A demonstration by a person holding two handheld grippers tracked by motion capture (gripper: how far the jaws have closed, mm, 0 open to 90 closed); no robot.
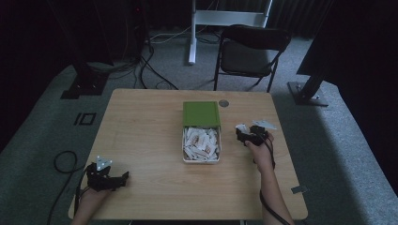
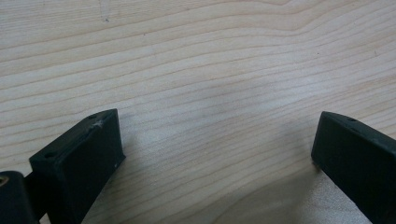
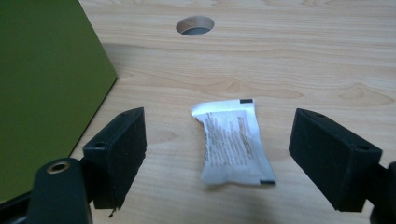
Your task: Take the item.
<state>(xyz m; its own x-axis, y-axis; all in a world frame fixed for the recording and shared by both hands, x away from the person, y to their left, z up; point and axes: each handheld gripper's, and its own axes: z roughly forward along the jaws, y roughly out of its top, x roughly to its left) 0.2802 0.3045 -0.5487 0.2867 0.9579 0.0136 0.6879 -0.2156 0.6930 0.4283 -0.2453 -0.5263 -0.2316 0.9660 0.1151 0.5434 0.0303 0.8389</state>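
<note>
A white sachet (image 3: 233, 142) with small print lies flat on the wooden table between the wide-apart jaws of my right gripper (image 3: 219, 123), touching neither jaw. In the high view that gripper (image 1: 247, 132) sits right of a white tin (image 1: 183, 146) filled with several similar sachets, and the sachet (image 1: 242, 127) lies at its tips. The tin's green lid (image 1: 201, 114) stands open at the far side and shows in the right gripper view as a green lid (image 3: 42, 93) at the left. My left gripper (image 1: 121, 180) rests near the front left corner, open over bare wood (image 2: 217, 126).
A round cable hole (image 3: 195, 24) lies in the table beyond the sachet, seen from above as the hole (image 1: 223, 103). A black folding chair (image 1: 253, 51) stands behind the table's far edge. Cables trail on the grey carpet at the left (image 1: 63, 161).
</note>
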